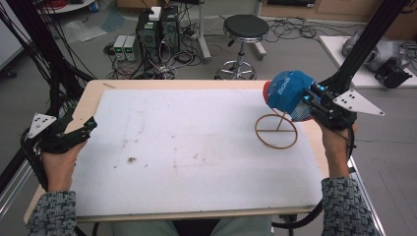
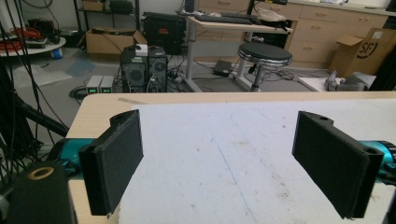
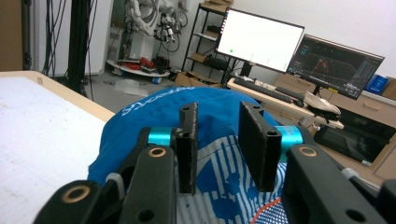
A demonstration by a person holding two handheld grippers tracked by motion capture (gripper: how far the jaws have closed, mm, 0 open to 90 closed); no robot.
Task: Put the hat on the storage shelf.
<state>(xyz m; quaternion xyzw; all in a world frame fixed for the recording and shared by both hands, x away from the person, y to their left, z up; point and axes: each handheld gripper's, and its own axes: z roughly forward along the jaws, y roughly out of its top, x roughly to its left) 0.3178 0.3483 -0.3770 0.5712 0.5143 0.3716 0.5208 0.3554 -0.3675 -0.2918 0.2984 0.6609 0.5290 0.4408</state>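
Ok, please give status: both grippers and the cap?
Left gripper open, idle. Right gripper open at blue cap; no pinch visible. Cap sits atop wooden stand. Nothing in the way.

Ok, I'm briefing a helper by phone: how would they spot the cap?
Look at the white table mat, then its far right edge, where a wooden ring stand sits. The cap perches atop that stand by the right gripper: bright blue, white lettering, red brim.

Grey floor strewn with cables [image 1: 290,27]; black round stool [image 1: 244,29]; two computer towers [image 1: 157,30]; cardboard boxes [image 2: 109,41]; wooden cabinets [image 2: 322,28]; desk with two lit monitors [image 3: 261,39].
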